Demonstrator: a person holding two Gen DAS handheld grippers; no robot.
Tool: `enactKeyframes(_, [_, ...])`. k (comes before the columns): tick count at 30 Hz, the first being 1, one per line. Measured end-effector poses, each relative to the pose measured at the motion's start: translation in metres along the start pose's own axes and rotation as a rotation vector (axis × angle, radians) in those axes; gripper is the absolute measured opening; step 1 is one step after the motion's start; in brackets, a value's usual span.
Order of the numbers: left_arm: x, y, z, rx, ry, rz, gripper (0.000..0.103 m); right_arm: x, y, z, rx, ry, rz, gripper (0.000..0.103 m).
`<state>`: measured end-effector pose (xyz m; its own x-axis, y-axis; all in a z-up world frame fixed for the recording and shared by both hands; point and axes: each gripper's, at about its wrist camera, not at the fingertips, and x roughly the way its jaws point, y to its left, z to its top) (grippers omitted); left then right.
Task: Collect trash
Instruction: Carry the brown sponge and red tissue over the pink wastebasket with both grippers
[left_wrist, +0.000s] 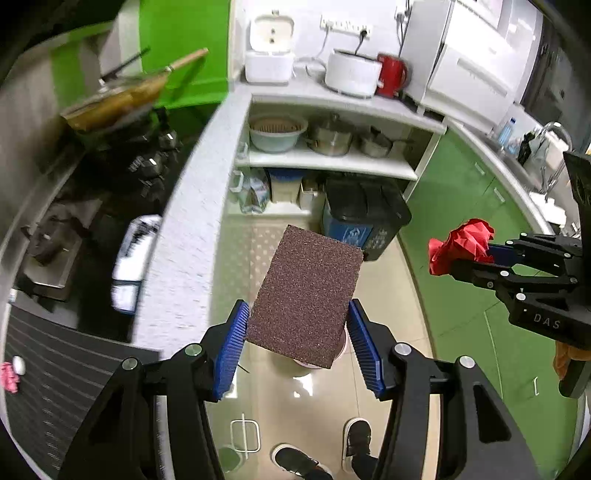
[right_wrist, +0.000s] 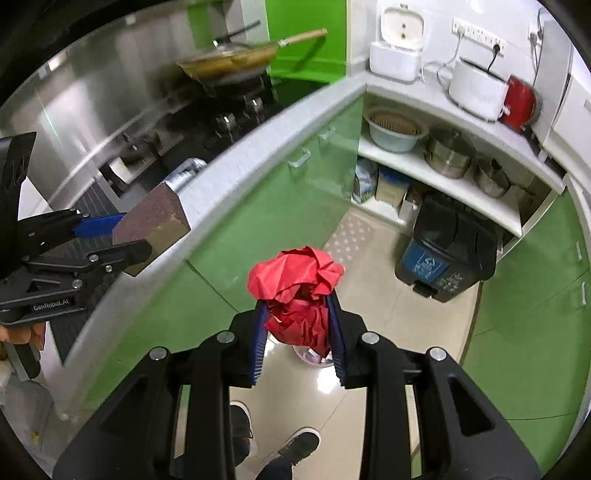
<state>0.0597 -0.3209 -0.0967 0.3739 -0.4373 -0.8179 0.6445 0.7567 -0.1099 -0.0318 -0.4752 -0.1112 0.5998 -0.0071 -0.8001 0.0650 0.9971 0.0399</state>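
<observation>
Step in hand: carrying two pieces of trash toward a bin; by my reading the black bin with the blue label (left_wrist: 365, 218) under the shelves is the likely target, though a small pale pink container (right_wrist: 312, 356) sits on the floor right below both loads.
Left gripper (left_wrist: 299, 332): clenched on the brown sponge block (left_wrist: 308, 295), blue pads pressing its two long sides near the lower end (most of the block sticks out ahead).
Sponge block advice: keep the squeeze steady; it looks soft and could pivot between the pads.
Right gripper (right_wrist: 299, 332): clamped on the crumpled red paper (right_wrist: 295, 284), jaws narrow, the wad bulging past the tips.
Paper advice: release only once it is fully over the opening (it will likely drift).
Pose: both grippers tilt downward over the tiled floor (left_wrist: 384, 295), side by side but apart, above the person's shoes.
</observation>
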Motion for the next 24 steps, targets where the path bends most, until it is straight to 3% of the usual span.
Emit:
enactKeyframes(17, [0.222, -0.015, -0.039, 0.027, 0.129, -0.048, 0.054, 0.176, -0.084, -0.049, 0.015, 0.069, 0.000, 0.029])
enactKeyframes(24, [0.281, -0.028, -0.057, 0.050, 0.176, -0.073, 0.054, 0.217, -0.106, -0.076, 0.043, 0.084, -0.005, 0.029])
